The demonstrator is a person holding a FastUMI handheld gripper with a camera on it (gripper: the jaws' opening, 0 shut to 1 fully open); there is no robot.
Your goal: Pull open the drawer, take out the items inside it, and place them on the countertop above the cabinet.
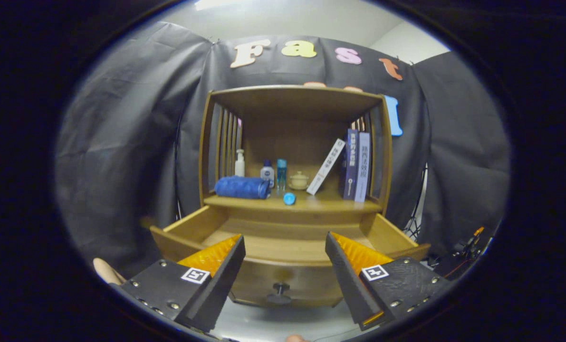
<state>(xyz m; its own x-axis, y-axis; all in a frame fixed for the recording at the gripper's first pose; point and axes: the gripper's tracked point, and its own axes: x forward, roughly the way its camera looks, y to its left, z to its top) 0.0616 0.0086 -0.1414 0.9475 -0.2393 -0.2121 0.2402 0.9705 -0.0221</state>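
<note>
Cabinet (294, 190) dead ahead of me, wooden and biggest thing in sight, backed by the dark cloth wall (121, 142) with a pale ceiling (311, 19) above. Drawer (283, 237) is out, pulled well forward beneath the shelf, and what I can see of its floor looks bare from here, though the near part hides behind its own front panel, so I can't swear it's empty. Its knob (280, 289) sits low on the front, between my two fingers. Up top, the table (311, 204) over the drawer carries plenty: books (355, 166) standing at the far right with one white book (326, 167) leaning against them, a rolled blue towel (242, 187) on the other side, then a white pump bottle (239, 164), a small white bottle (267, 173), a slim blue bottle (281, 175), a little lidded pot (299, 180), and smallest of all a blue round cap (289, 198) right at the front edge. My jaws (283, 256) hang spread wide, gripping nothing, short of the drawer front. My read: pulling is done, and the emptying looks finished or nearly so; which pieces came from the drawer I can't say. Pale floor (273, 323) below.
</note>
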